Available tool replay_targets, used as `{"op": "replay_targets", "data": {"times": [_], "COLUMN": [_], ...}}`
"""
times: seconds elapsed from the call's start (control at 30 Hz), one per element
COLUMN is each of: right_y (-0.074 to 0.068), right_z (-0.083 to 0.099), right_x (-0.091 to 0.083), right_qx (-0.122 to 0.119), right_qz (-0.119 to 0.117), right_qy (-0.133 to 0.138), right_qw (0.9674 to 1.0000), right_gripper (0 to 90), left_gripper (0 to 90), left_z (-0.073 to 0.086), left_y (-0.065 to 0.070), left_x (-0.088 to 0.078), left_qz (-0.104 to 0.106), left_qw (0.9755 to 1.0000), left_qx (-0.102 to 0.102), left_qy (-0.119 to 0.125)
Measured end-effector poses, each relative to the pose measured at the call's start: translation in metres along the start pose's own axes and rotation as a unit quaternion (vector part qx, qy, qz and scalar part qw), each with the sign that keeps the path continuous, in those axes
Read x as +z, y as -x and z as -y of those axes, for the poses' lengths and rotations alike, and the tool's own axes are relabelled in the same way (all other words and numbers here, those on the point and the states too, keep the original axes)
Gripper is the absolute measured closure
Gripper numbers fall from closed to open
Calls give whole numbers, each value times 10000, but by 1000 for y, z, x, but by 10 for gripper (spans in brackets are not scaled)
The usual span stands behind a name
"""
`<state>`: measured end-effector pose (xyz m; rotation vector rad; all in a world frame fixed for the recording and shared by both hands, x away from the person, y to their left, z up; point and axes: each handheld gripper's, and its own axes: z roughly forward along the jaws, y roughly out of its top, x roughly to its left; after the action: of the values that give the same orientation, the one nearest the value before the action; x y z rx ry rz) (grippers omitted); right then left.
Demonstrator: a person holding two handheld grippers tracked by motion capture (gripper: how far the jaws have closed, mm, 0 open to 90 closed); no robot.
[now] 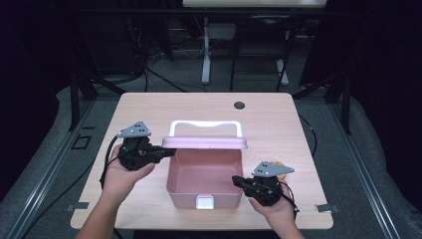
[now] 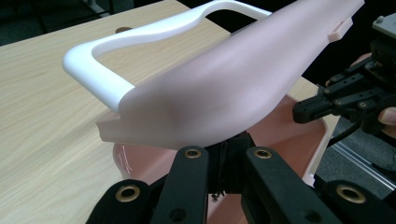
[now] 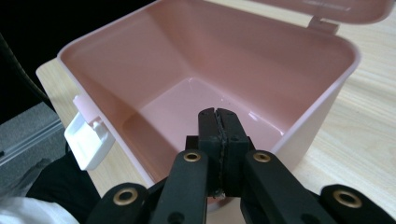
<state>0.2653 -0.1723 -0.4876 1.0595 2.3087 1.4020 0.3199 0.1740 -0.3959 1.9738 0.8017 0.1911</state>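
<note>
A pink plastic box (image 1: 204, 172) stands open and empty at the table's middle front, with a white latch (image 1: 204, 201) on its front wall. Its pink lid (image 1: 204, 143) is raised behind it, white handle (image 1: 205, 123) on top. My left gripper (image 1: 171, 150) is shut on the lid's left end. In the left gripper view the lid (image 2: 224, 84) covers my jaw tips (image 2: 227, 149). My right gripper (image 1: 235, 179) is shut with nothing in it, tips at the box's right rim. In the right gripper view it (image 3: 218, 114) points into the bare box (image 3: 261, 60).
A small tan object (image 1: 284, 174) lies on the table just right of my right hand. A round cable hole (image 1: 239, 105) sits near the table's far edge. Bare wood (image 1: 144, 109) surrounds the box. Chair and desk legs stand on the floor beyond the table.
</note>
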Motion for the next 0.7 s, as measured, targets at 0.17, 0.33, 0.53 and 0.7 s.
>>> {"op": "replay_targets", "data": {"times": [0.17,0.33,0.53,0.7], "right_y": [-2,-5,-7,-11], "right_z": [2,5,6,7], "right_x": [5,8,7,10], "right_qx": [-55,-79,-59,-106], "right_qz": [-6,-60,-108,-164], "right_qy": [-67,-108,-115,-161], "right_qw": [10000,9999,9999,9997], "right_gripper": [897,900,900,900], "left_gripper": [897,897,897,897], "left_z": [-2,-5,-8,-10], "left_y": [-1,-3,-4,-7], "left_x": [0,0,0,0], "left_qz": [-22,-31,-50,-49], "left_qw": [10000,10000,10000,10000], "left_qx": [9,-7,-17,-23], "left_qy": [13,40,50,32]}}
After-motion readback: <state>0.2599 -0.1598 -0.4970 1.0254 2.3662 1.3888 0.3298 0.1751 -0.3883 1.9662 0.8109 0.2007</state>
